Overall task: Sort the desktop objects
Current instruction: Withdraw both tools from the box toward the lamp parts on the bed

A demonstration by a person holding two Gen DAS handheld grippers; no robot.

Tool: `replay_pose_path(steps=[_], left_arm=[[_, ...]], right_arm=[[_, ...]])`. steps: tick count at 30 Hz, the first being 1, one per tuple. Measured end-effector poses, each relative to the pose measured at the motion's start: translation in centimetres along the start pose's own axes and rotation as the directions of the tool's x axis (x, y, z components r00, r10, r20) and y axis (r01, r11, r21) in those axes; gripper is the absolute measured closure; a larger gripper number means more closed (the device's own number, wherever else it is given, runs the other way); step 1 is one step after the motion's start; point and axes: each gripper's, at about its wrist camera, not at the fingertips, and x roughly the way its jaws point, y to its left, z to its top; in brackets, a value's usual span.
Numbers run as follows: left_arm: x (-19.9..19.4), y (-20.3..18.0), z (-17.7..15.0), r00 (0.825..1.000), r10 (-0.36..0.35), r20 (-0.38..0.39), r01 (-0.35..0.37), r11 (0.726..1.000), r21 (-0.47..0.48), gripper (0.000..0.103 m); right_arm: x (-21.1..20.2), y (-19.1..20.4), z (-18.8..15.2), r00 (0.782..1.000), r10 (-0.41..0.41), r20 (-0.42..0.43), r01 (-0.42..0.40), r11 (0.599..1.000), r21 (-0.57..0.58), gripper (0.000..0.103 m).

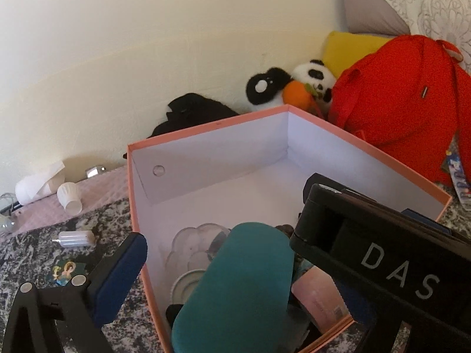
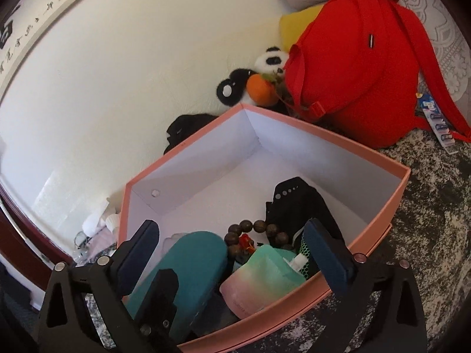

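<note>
A pink box [image 1: 206, 131] [image 2: 379, 235] with white walls stands on the mottled dark surface. Inside lie a teal case [image 1: 241, 288] [image 2: 191, 261], a wooden bead bracelet [image 2: 250, 229], a pastel pouch [image 2: 262, 282] with a white spout, a black item [image 2: 294, 203] and a clear flower-shaped dish [image 1: 194, 241]. My left gripper [image 1: 235, 267] is open over the teal case. Its left finger [image 1: 123, 264] is outside the box wall, and the right one is hidden behind the other gripper's black body [image 1: 382, 253]. My right gripper [image 2: 234, 256] is open above the box's near side, pads touching nothing.
A red backpack [image 1: 406, 103] [image 2: 353, 67], a panda plush [image 1: 312, 76] with an orange ball and a yellow cushion [image 1: 347, 47] crowd the wall behind the box. Black cloth [image 1: 191, 111] lies at its back left. White cups [image 1: 69, 197], a small bottle [image 1: 76, 238] and a picture card [image 1: 64, 270] lie left.
</note>
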Motion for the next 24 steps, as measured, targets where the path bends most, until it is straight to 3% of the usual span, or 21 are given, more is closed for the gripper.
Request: replay_pose_path(steps=[10,13,24], left_arm=[[-0.9,-0.3,0.0,0.999,0.05,0.014,-0.05,0.999,0.006,0.005],[-1.8,0.5,-0.1,0.998,0.053,0.025,-0.052,0.998,-0.031,0.005],[-7.0,5.2,-1.7,0.989,0.137,0.065,-0.127,0.983,-0.134,0.005]], right_arm=[[0.0,-0.5,0.2,0.999,0.027,-0.019,-0.026,0.999,0.035,0.001],[-0.1,-0.2,0.2,0.999,0.034,-0.021,-0.034,0.999,0.029,0.001],[-0.8,3.6,-0.4,0.996,0.083,-0.014,-0.084,0.991,-0.104,0.001]])
